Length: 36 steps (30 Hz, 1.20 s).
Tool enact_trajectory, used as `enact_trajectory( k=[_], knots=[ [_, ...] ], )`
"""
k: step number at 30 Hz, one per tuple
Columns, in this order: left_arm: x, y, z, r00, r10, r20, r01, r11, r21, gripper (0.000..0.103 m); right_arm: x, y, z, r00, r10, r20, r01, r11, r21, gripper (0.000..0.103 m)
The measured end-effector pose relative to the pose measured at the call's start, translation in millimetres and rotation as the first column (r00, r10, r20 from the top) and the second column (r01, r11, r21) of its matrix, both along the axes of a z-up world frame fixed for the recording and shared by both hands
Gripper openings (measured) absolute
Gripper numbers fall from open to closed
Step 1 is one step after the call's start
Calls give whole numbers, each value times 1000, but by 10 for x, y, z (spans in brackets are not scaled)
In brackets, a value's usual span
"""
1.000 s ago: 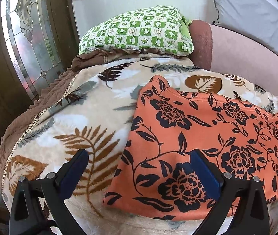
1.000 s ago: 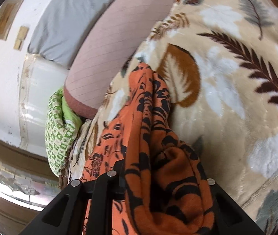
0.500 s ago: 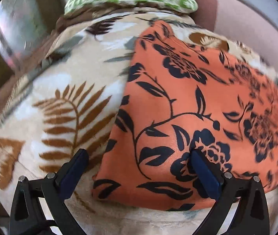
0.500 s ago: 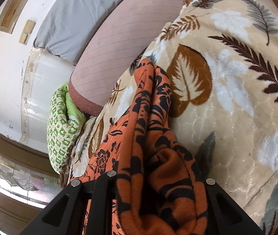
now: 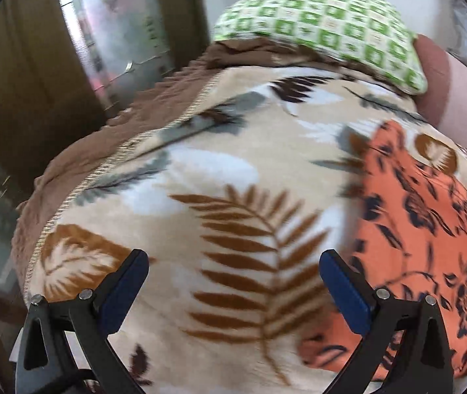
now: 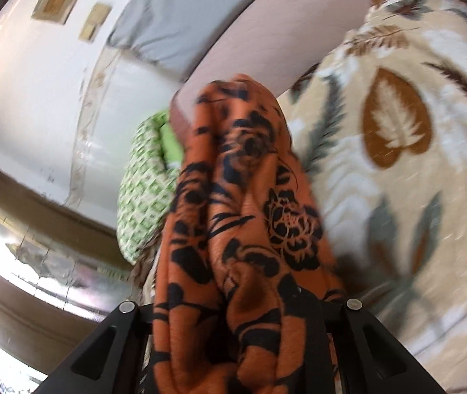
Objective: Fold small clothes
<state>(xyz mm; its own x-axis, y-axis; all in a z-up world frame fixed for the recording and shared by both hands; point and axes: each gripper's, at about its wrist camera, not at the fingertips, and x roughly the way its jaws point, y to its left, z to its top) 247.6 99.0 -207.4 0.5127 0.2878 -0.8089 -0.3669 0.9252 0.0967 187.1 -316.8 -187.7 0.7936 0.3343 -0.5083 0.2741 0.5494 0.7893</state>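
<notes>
Here, right tongs [image 6: 233, 308] gripping orange garment [image 6: 240, 197]

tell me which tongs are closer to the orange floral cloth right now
Right. The right tongs are shut on a bunched fold of the orange floral cloth; the left tongs stand open over the leaf-print blanket, beside the cloth's edge.

I am counting one orange floral garment [image 5: 430, 229] lying on one leaf-print blanket [image 5: 233, 197], with one green checked pillow [image 5: 325, 26] sitting at the far end. I am also seeing two grippers, the left gripper [image 5: 233, 282] and the right gripper [image 6: 233, 312].
</notes>
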Motion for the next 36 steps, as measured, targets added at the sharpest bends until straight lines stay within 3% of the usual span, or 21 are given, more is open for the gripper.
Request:
enact_trajectory(
  k=[7, 14, 17, 23, 25, 26, 27, 30, 33, 36],
  knots=[
    [4, 309, 2, 999, 51, -5, -51, 998, -25, 103, 460, 973, 86, 994, 105, -35, -105, 994, 1, 21],
    [15, 629, -35, 994, 108, -24, -109, 992, -69, 103, 911, 2182, -339, 950, 229, -211, -250, 965, -74, 25],
    [8, 710, -28, 993, 115, -20, -116, 990, -74, 103, 881, 2323, -266, 959, 211, -187, -240, 960, -146, 25],
    [8, 815, -26, 992, 124, -19, -126, 987, -96, 103, 793, 2511, -50, 963, 218, -159, -247, 950, -190, 25],
    [15, 817, -38, 992, 122, -23, -124, 987, -99, 103, 793, 2704, -127, 948, 251, -194, -286, 940, -185, 41],
    [16, 813, -42, 992, 120, -26, -122, 988, -97, 103, 805, 2777, -202, 936, 282, -210, -319, 933, -169, 65],
    [16, 813, -46, 993, 118, -28, -120, 988, -96, 103, 814, 2805, -267, 928, 310, -205, -342, 928, -145, 77],
    [6, 832, -45, 993, 115, -26, -117, 989, -93, 103, 814, 2770, -294, 919, 344, -191, -369, 922, -115, 76],
    [4, 864, -41, 993, 119, -21, -120, 987, -106, 103, 754, 2618, -195, 895, 429, -125, -434, 901, -10, 76],
    [0, 823, -17, 996, 91, 2, -90, 984, -156, 103, 619, 2325, 33, 905, 423, -48, -426, 902, -70, 76]
  ],
)
